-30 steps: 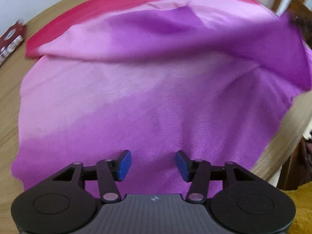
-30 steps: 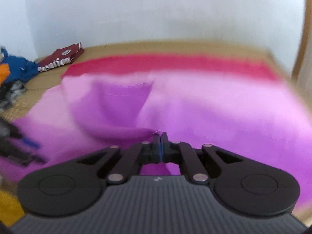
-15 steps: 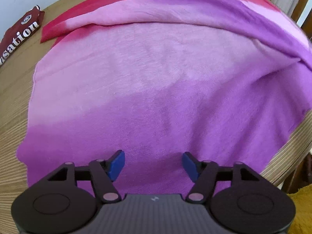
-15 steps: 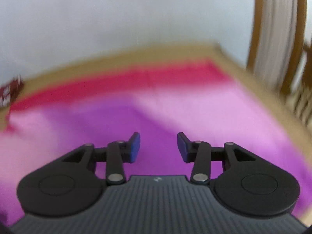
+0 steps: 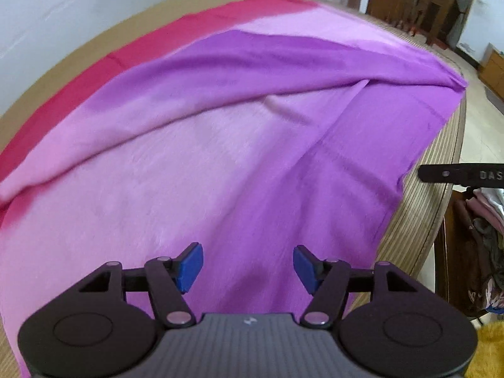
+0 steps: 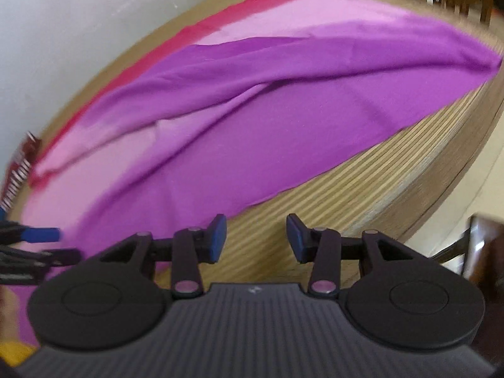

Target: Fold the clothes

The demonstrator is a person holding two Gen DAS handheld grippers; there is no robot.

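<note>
A large cloth (image 5: 220, 157), shaded from red through pink to purple, is spread over the wooden table (image 5: 434, 170). A purple fold lies diagonally across its far part. My left gripper (image 5: 248, 263) hovers over the near purple part. Its jaws are opening and nothing is between them. In the right wrist view my right gripper (image 6: 255, 236) stands open over the bare table (image 6: 362, 195), just off the edge of the cloth (image 6: 252, 119), holding nothing. The left gripper's blue fingertip (image 6: 41, 234) shows at the left edge of that view.
A dark red packet (image 6: 19, 167) lies on the table past the cloth's left end. Wooden chairs (image 5: 409, 3) stand behind the table. A pile of clothes (image 5: 485, 220) sits below the table's right edge, with something yellow (image 5: 488, 346) near it.
My right gripper let go of the purple fold, opened, and swung down and right to the table's edge. The fold dropped flat onto the cloth. My left gripper shifted right and widened.
</note>
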